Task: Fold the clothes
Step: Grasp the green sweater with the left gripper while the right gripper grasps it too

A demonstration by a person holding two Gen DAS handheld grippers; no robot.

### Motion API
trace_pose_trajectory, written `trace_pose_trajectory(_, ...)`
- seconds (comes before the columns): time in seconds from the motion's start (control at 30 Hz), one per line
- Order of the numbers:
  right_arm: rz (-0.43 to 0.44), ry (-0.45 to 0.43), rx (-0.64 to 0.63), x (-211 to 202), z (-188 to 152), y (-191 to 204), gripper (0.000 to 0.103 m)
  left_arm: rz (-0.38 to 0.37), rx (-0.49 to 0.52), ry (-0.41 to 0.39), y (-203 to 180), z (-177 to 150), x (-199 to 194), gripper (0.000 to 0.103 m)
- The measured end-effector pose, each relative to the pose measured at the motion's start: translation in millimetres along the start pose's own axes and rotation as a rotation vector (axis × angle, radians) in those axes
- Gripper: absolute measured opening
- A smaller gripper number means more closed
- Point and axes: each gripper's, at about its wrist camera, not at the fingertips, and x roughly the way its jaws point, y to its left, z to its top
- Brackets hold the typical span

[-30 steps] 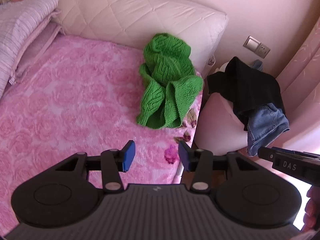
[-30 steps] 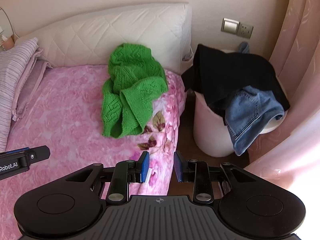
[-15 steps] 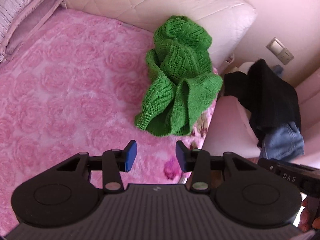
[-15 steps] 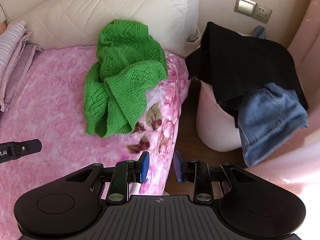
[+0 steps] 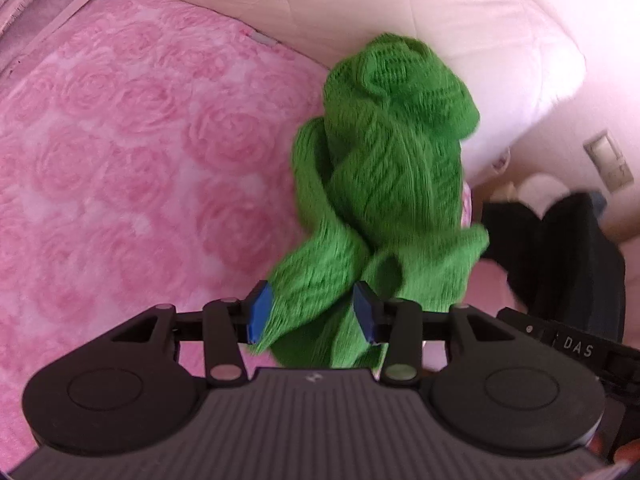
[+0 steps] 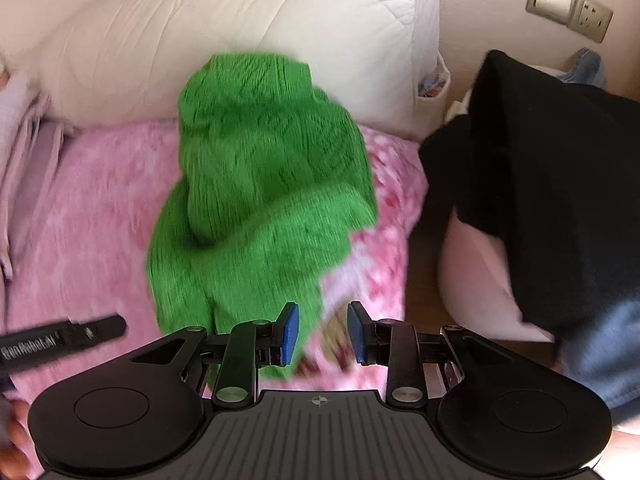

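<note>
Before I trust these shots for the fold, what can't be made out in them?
- Green sweater: near edge hidden behind the left hand-held gripper in the left view; motion-blurred in both.
- Black garment: cut off by the right view's frame edge.
- Jeans: mostly out of frame.

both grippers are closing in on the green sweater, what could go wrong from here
1. The green sweater is crumpled in layers, so the open left gripper, with knit already between its fingers, may pinch several layers rather than one edge.
2. The sweater lies near the edge of the pink bedspread; a pull toward the basket side could drag it off the bed.
3. The open right gripper sits mostly over bedspread and may grab that too.
</note>
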Motion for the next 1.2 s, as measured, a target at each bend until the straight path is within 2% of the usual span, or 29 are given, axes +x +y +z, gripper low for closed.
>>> trace_pose_trajectory(0.13, 0.055, -0.025, 0.103, 20.5, 27.9, -3.2, 0.031, -0.012, -0.037, 0.022, 1.1, 20.4, 30.1, 0.042)
trace_pose_trajectory(0.27, 0.067, -0.018, 0.164, 47.7, 45.7, -6.5, 0.031, -0.024, -0.073, 0.044, 2.2, 40.8, 60.2, 0.042)
trace_pose_trajectory(0.4, 0.063, 0.026, 0.212, 81.2, 50.6, -11.6, 0.031, -0.053, -0.101, 0.068, 6.7, 48.1, 88.8, 0.032)
trace_pose_trajectory(0.47, 0.040, 0.068, 0.215, 98.7, 49.5, -13.5, 0.031, -0.072, -0.105, 0.067, 9.9, 42.7, 95.1, 0.019)
trace_pose_trajectory(0.5, 0.026, 0.088, 0.217, 105.5, 49.4, -14.8, 0.031, -0.085, -0.108, 0.073, 10.6, 40.9, 96.8, 0.018)
trace_pose_trajectory(0.57, 0.029, 0.094, 0.262, 105.2, 49.4, -20.8, 0.031, -0.091, -0.105, 0.067, 11.3, 38.5, 94.0, 0.018)
trace_pose_trajectory(0.7, 0.121, 0.006, 0.433, 83.1, 57.9, -33.8, 0.031, -0.087, -0.112, 0.056, 12.3, 37.0, 88.1, 0.021)
trace_pose_trajectory(0.87, 0.068, 0.168, 0.369, 116.3, 63.2, -27.2, 0.031, -0.098, -0.124, 0.056, 13.4, 35.2, 91.8, 0.022)
trace_pose_trajectory(0.97, 0.072, 0.166, 0.394, 115.0, 61.4, -30.9, 0.031, -0.108, -0.109, 0.061, 12.8, 32.6, 92.5, 0.016)
trace_pose_trajectory(1.13, 0.078, 0.164, 0.432, 112.9, 60.0, -36.3, 0.031, -0.100, -0.100, 0.058, 10.4, 31.2, 88.4, 0.017)
trace_pose_trajectory(1.2, 0.056, 0.208, 0.384, 117.5, 72.4, -27.8, 0.031, -0.095, -0.097, 0.058, 9.2, 30.9, 86.9, 0.017)
